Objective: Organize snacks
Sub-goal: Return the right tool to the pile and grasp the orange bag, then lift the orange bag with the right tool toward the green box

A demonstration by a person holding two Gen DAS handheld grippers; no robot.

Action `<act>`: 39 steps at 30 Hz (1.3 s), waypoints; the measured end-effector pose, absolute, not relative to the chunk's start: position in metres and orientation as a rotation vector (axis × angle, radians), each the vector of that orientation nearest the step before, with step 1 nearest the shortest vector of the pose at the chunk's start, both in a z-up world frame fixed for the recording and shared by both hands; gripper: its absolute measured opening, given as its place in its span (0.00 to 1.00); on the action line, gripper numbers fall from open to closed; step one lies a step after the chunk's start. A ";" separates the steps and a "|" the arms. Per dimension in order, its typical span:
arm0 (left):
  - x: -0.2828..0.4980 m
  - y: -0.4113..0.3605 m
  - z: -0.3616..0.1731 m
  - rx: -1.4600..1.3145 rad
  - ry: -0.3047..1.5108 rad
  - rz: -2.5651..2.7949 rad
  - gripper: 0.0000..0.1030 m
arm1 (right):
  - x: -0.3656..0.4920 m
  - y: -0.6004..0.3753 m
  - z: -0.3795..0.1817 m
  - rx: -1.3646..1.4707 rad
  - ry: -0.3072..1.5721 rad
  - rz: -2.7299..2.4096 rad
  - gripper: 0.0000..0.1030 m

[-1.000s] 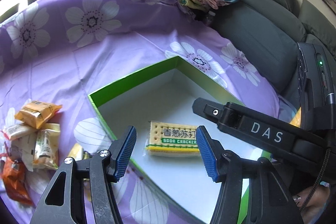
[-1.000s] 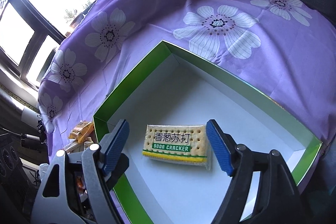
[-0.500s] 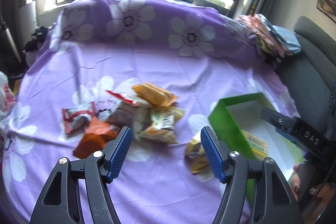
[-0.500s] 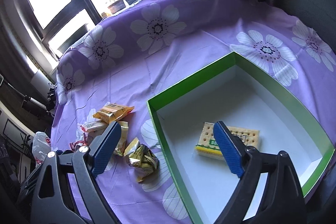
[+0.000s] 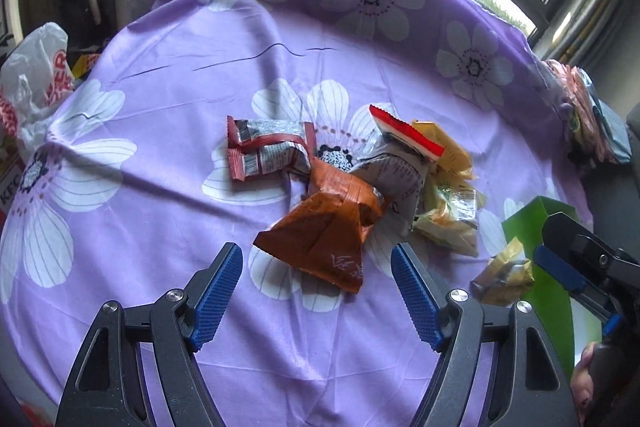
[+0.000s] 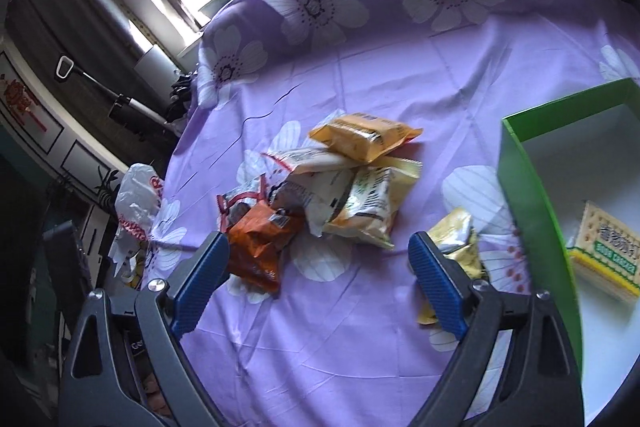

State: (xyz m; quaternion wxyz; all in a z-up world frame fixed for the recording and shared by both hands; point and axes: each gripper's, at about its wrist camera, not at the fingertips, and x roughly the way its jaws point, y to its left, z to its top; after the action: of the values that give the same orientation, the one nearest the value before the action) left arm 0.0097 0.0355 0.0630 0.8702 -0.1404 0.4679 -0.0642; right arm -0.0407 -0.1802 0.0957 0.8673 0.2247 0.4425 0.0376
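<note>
Green box [image 6: 532, 211]: one cracker pack [image 6: 606, 255]; both hand-held grippers [image 5: 316, 291] [image 6: 318, 277] wide, empty.

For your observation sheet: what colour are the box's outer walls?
Bright green cardboard box, white inside; clearest in the right wrist view.

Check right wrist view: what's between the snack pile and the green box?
One crumpled gold wrapper lies alone on the purple cloth, between the pile's yellow-white bag and the green box. The left wrist view agrees.
</note>
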 end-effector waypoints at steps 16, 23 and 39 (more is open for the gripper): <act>0.035 0.054 0.033 -0.410 1.088 -0.124 0.75 | 0.049 -0.101 0.037 0.460 1.200 0.198 0.70; 0.038 0.048 0.026 -0.424 1.117 -0.211 0.52 | 0.059 -0.094 0.015 0.459 1.244 0.229 0.56; 0.004 -0.001 0.047 -0.337 1.133 -0.480 0.45 | 0.008 -0.126 0.041 0.391 1.208 0.228 0.44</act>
State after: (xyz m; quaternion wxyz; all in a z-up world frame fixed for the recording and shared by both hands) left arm 0.0042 -0.0014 0.0473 0.8033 -0.1572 0.5290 -0.2242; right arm 0.0075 -0.1256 0.0407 0.7990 0.1823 0.5630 0.1064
